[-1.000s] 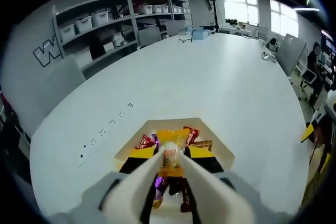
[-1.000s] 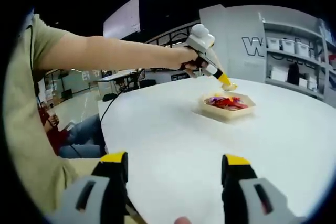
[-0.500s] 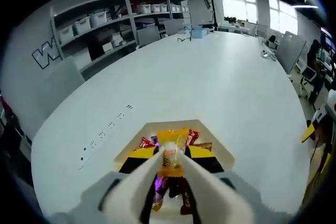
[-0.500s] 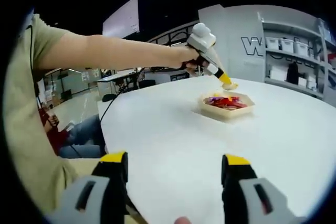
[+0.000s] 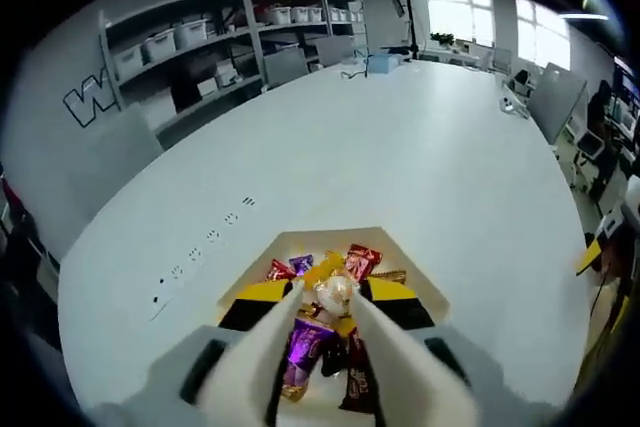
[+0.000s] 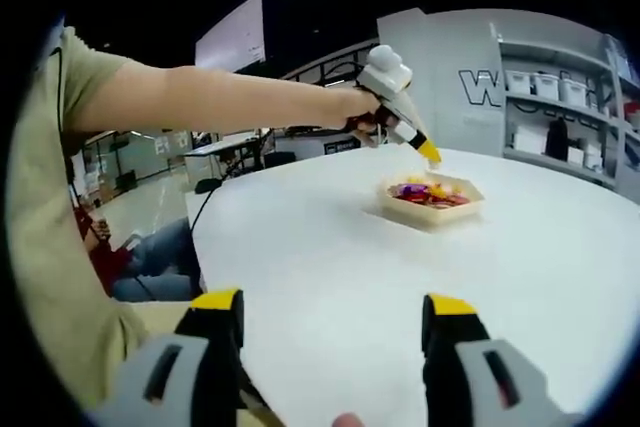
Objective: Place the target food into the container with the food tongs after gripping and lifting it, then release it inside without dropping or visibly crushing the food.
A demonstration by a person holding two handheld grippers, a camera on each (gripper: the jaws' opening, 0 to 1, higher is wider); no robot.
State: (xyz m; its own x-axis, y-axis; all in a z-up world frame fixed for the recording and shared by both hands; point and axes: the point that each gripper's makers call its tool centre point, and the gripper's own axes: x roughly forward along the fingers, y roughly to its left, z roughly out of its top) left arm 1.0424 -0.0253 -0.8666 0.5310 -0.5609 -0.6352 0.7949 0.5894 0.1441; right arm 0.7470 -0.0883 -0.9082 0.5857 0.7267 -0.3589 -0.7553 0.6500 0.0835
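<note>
The wrapped candy, pale with an orange centre, sits between the tips of the food tongs that the left gripper carries, and the two cream arms of the tongs come close together around it, so the tongs are closed on the candy. The candy hangs just above the other sweets, over the container. Whether it touches the pile under it I cannot tell. The container is a shallow hexagonal tray of light cardboard, and inside it lie more wrapped sweets in purple, red and yellow wrappers. In the right gripper view the same tray stands on the white table, and the yellow tip of the left gripper points down to it from above and a little to the left, held by the person's hand at the end of a bare arm that reaches out from a short olive sleeve. The right gripper is low, near the edge of the table and well apart from the tray; its two jaws with yellow tips stand wide from each other and nothing is between them. Behind the table, grey shelves with white boxes stand along the wall, and bright windows are at the far side.
</note>
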